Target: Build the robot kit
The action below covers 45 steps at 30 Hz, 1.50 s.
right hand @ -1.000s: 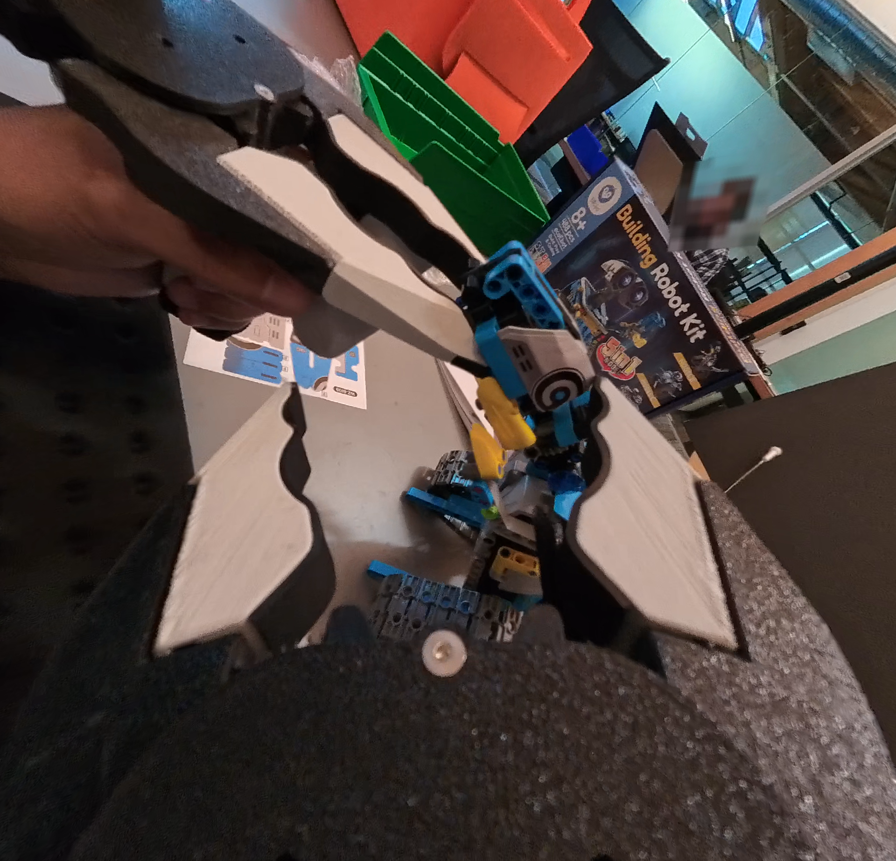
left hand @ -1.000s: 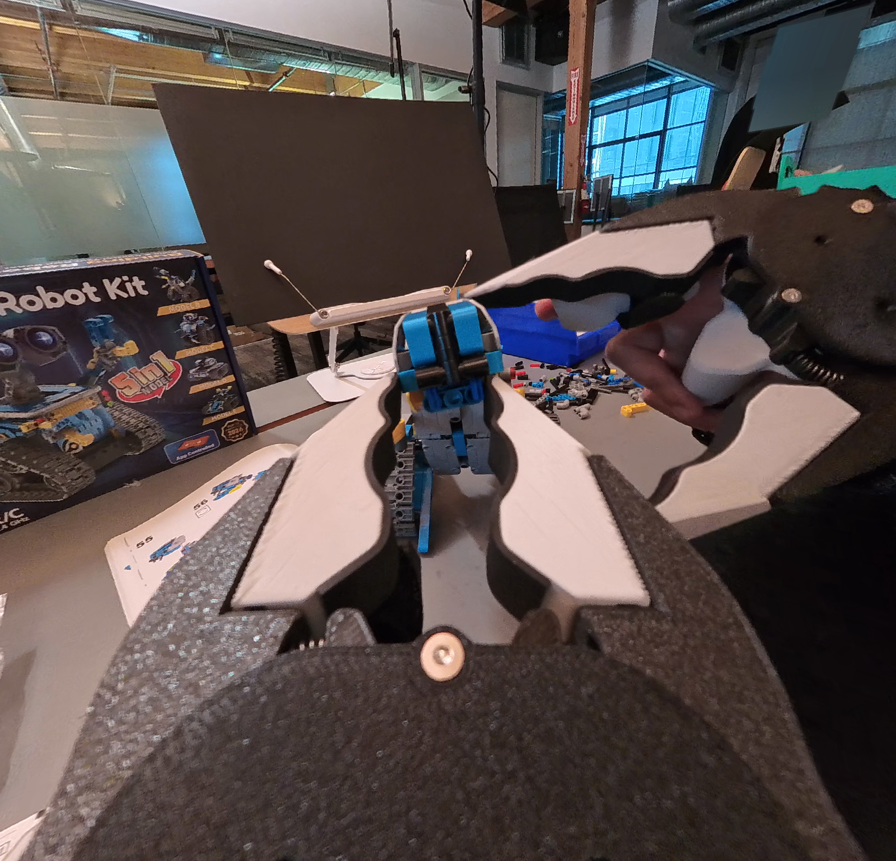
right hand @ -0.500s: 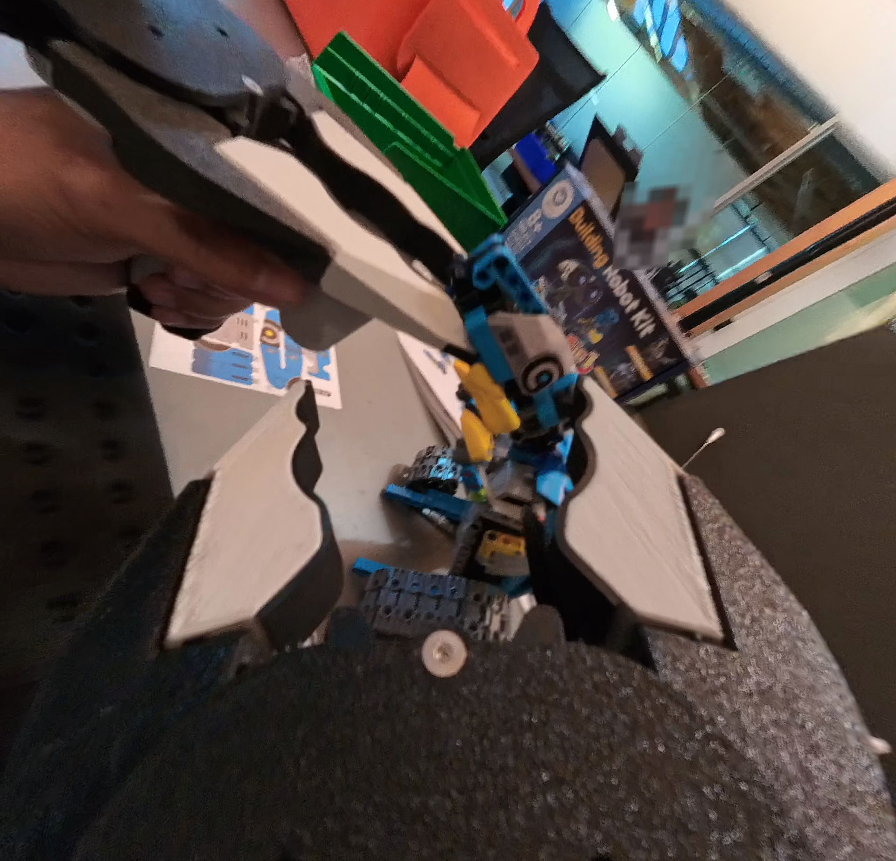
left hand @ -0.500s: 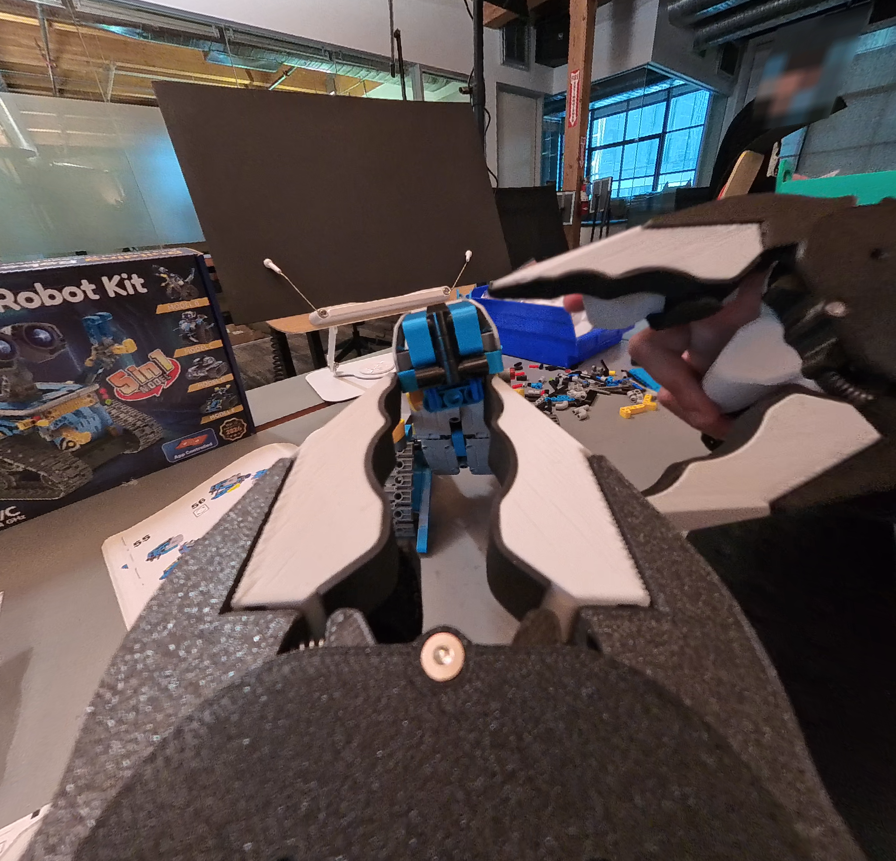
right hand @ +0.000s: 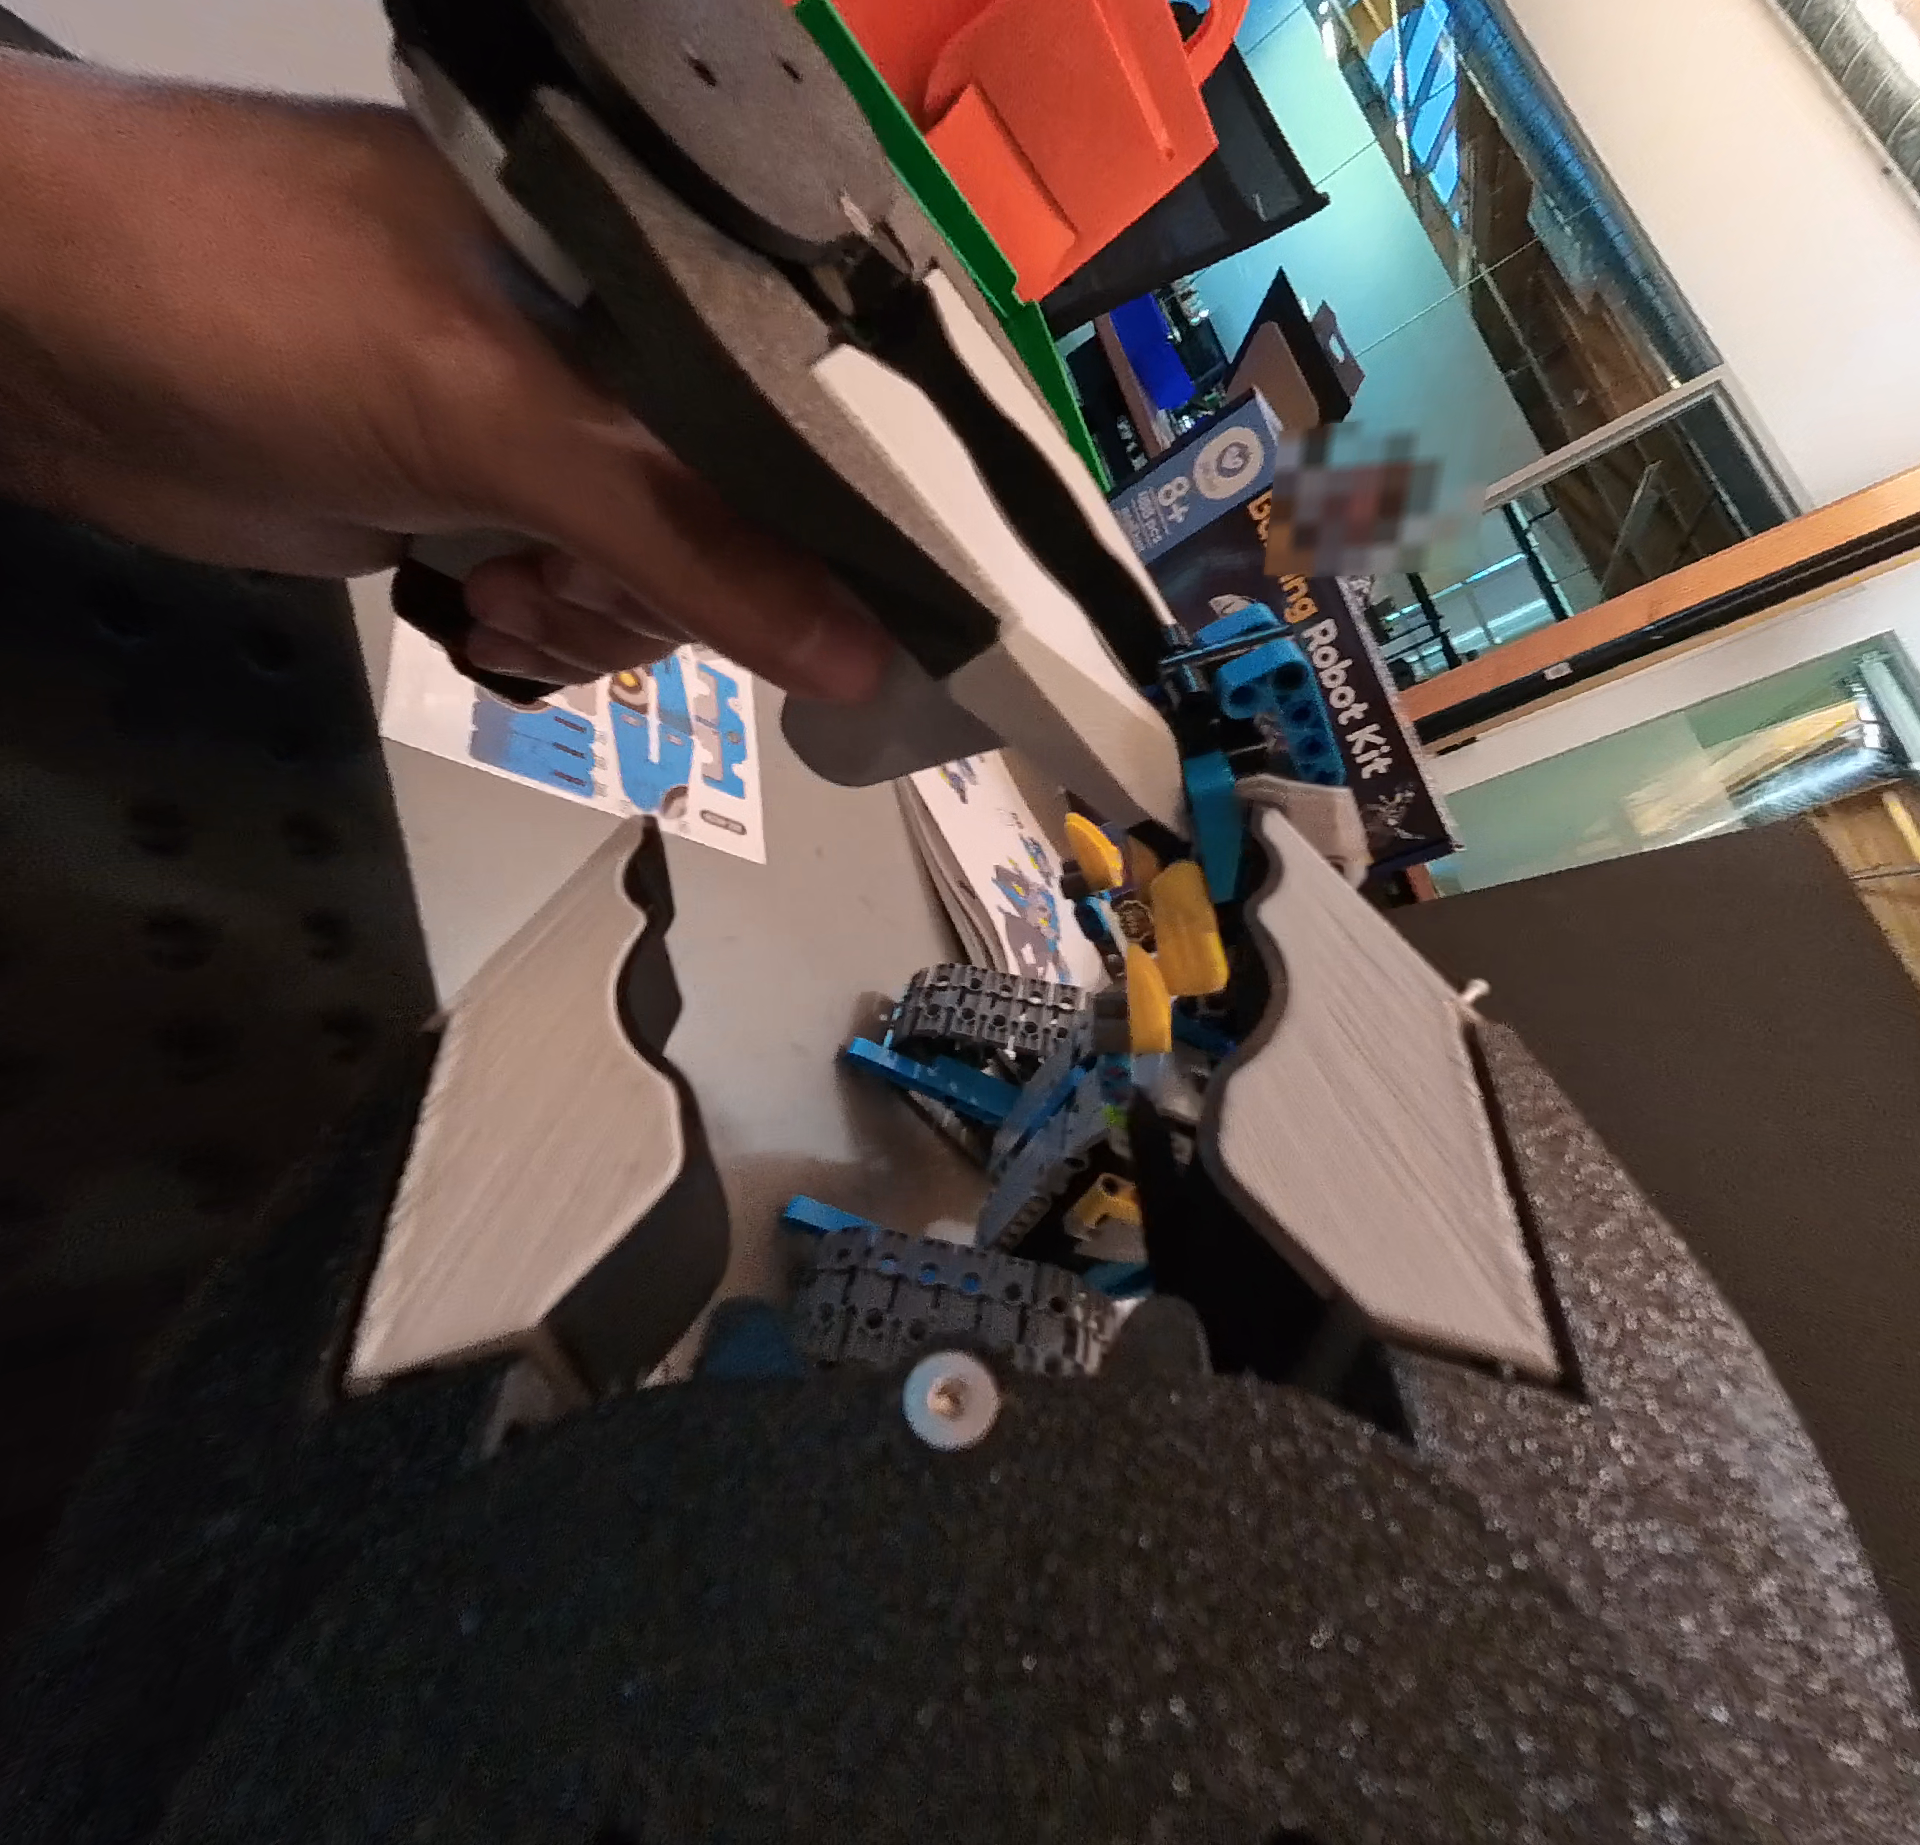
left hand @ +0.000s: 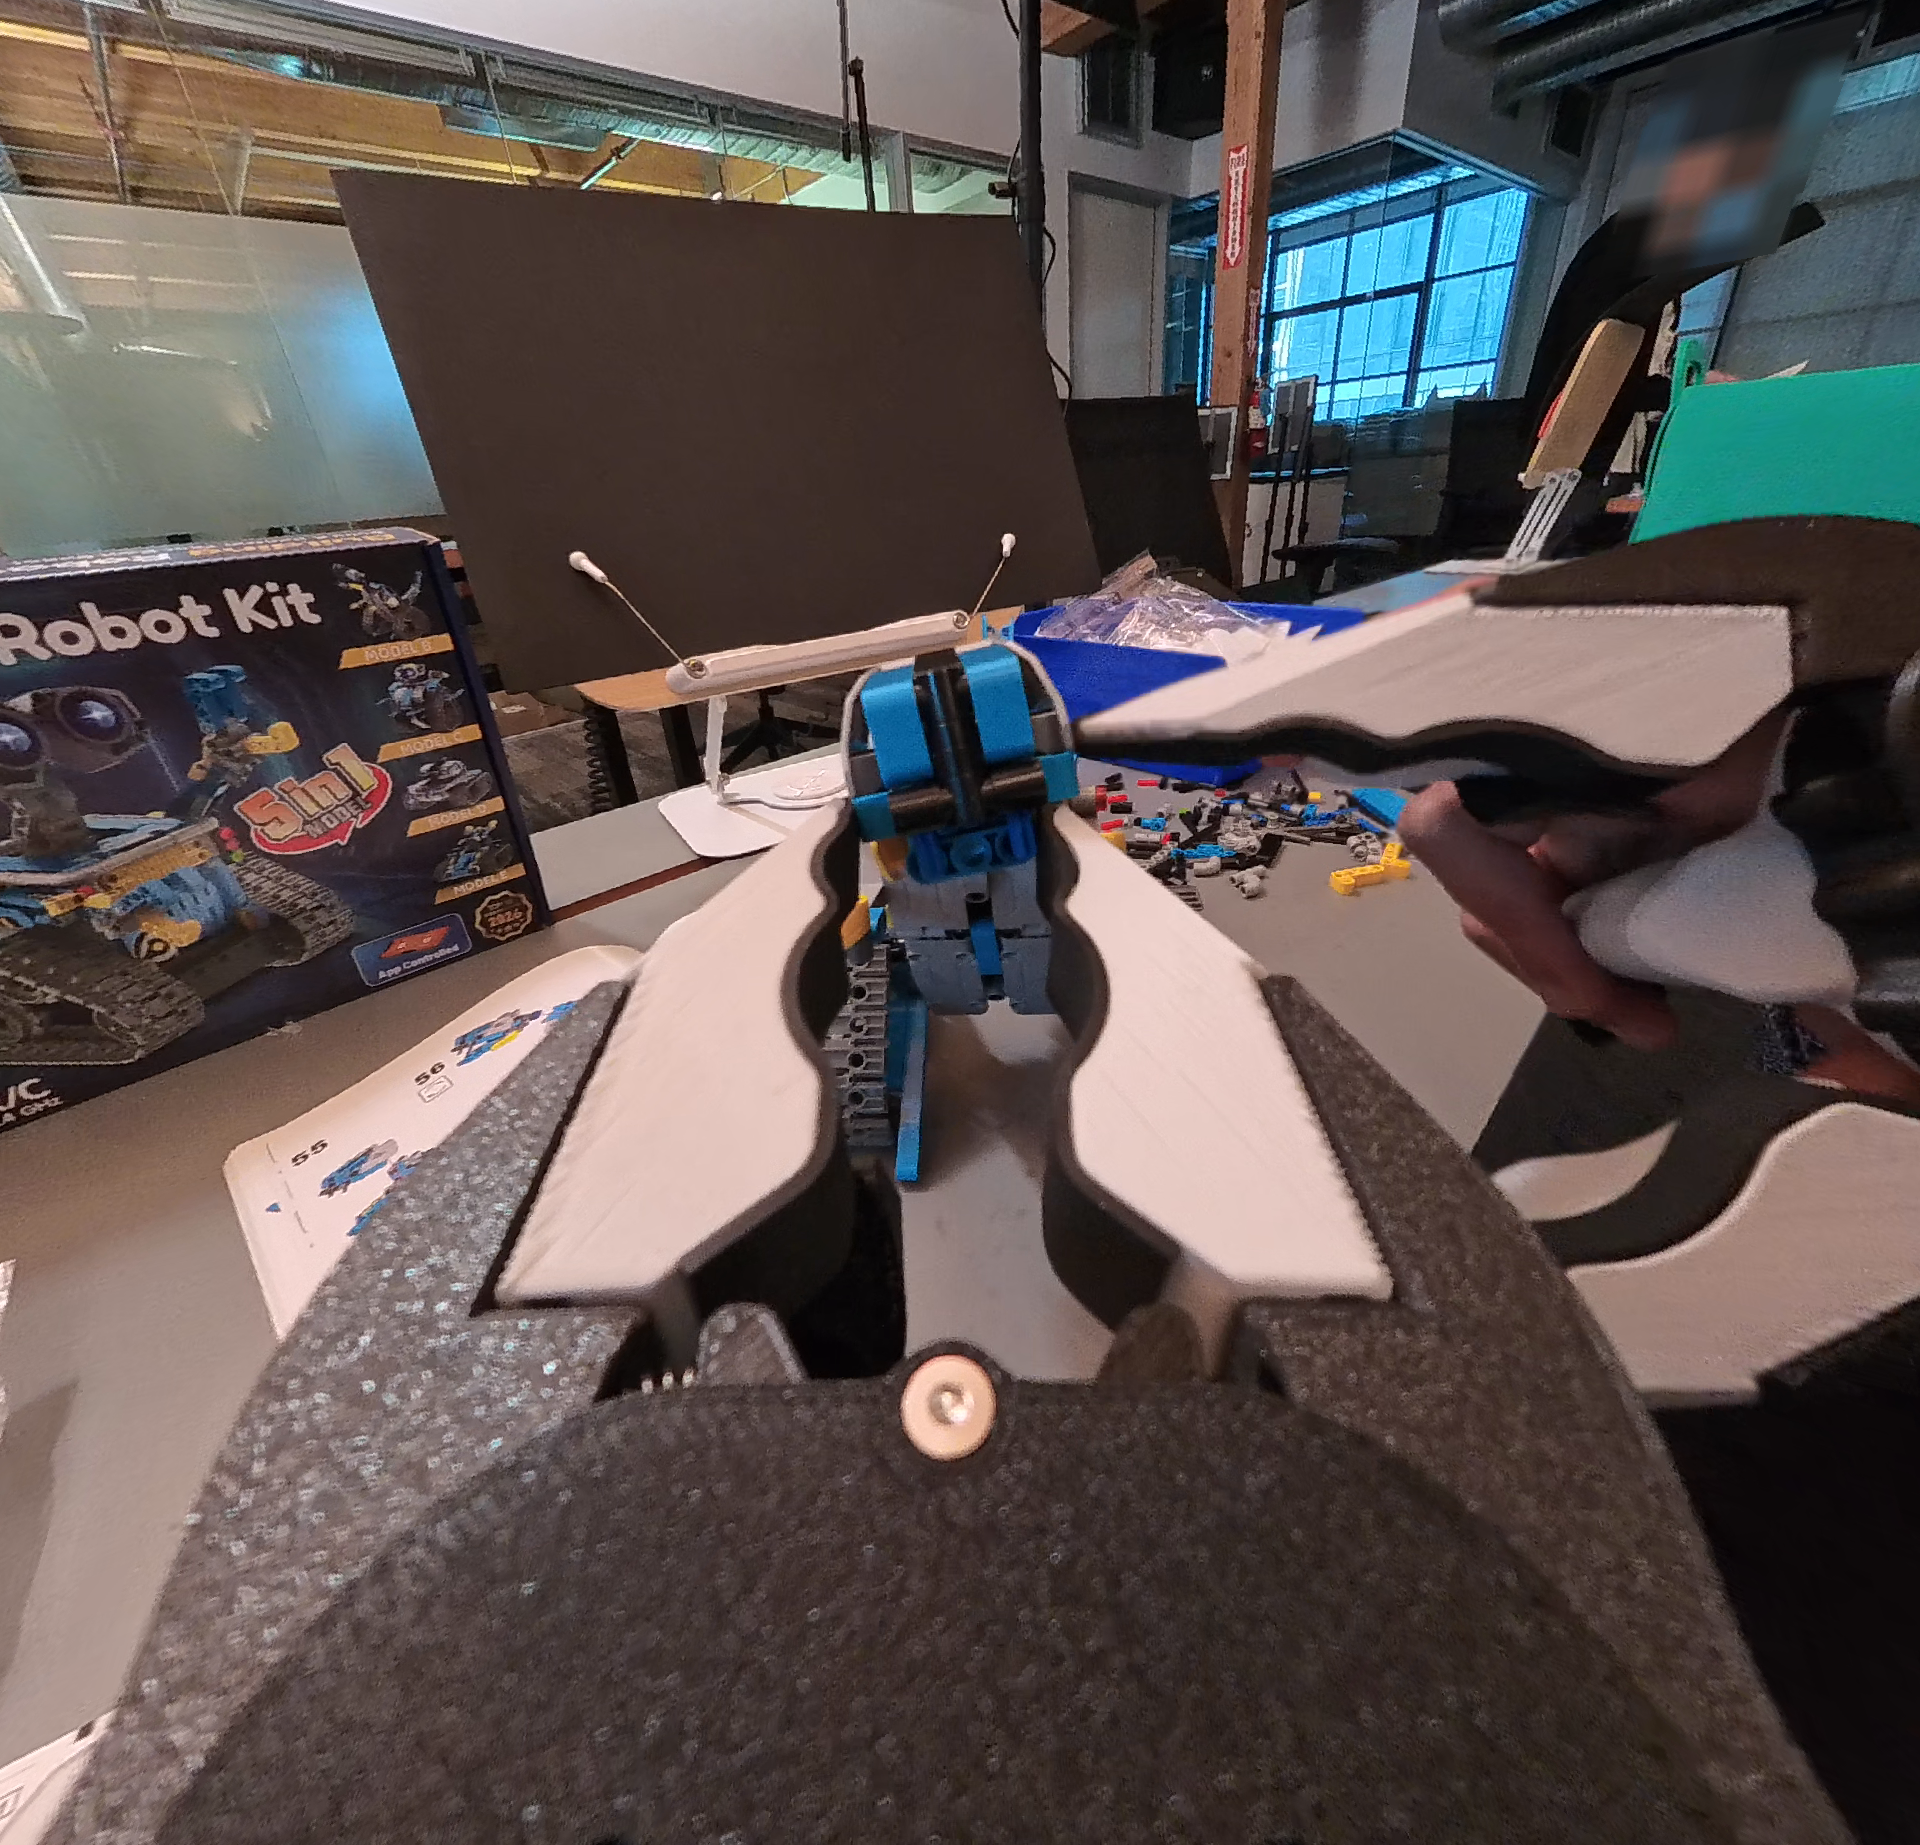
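the left gripper (left hand: pixel 951 860) is clamped on the toy robot (left hand: pixel 951 808), steadying it upright on the tabletop (left hand: pixel 1351 954). the right gripper (right hand: pixel 935 860) is spread wide, one finger against the robot's side, loose bricks (left hand: pixel 1247 839) beyond.

Open right tool (right hand: pixel 956 974) beside brick robot (right hand: pixel 1132 974)

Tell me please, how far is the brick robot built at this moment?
Done: the brick robot has tracks, body and a blue head. In hand: the left gripper is shut on its body; the right gripper is open, one finger at the head. Left: many loose pieces lie on the table.
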{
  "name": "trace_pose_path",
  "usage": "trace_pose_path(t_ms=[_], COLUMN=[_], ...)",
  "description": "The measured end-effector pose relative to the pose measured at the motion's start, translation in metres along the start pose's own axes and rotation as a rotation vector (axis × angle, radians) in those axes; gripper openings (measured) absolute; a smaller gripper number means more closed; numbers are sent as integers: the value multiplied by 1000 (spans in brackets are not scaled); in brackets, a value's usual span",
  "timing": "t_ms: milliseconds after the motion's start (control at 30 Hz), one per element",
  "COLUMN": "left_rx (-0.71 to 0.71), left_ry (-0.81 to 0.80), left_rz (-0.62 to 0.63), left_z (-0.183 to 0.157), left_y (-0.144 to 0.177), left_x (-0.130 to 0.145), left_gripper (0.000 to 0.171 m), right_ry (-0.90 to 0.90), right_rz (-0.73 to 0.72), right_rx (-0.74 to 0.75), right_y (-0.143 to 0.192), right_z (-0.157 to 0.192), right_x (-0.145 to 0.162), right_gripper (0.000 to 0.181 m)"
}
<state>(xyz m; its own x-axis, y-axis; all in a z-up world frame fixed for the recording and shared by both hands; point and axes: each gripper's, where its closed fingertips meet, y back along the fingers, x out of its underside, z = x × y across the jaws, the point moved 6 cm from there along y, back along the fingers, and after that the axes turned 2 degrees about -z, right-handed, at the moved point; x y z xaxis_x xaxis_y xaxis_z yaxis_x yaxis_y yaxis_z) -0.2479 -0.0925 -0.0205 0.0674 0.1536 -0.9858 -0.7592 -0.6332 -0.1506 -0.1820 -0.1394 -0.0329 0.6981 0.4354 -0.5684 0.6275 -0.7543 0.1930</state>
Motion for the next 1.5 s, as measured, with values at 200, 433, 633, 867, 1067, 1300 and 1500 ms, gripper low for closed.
trace_pose_path(t_ms=[200, 433, 633, 867, 1067, 1300, 1500], left_rx=[18, 39, 61, 154, 244, 373, 544], left_ry=[6, 6, -53, -78, -75, 38, 47], left_rz=[-6, -6, 41, 57, 65, 344, 428], left_z=[-4, -16, -42, -93, -108, -25, -21], left_y=[-1, -2, -3, -4, -3, -22, -64], left_x=[-1, -5, -12, -18, -21, 18, 35], left_gripper=[33, 34, 36, 32, 49, 92, 111], right_ry=[-158, -631, -785, -864, -824, -776, -773], right_rz=[-26, 115, 127, 275, 132, 153, 104], right_rx=[-77, -187, -131, -43, -9, 56, 38], right_y=[19, 43, 48, 40, 47, 31, 27], right_z=[-2, -27, -24, -26, -35, -41, -52], right_x=[7, 83, 99, 136, 118, 120, 130], right_gripper=[100, 93, 75, 80, 72, 67, 53])
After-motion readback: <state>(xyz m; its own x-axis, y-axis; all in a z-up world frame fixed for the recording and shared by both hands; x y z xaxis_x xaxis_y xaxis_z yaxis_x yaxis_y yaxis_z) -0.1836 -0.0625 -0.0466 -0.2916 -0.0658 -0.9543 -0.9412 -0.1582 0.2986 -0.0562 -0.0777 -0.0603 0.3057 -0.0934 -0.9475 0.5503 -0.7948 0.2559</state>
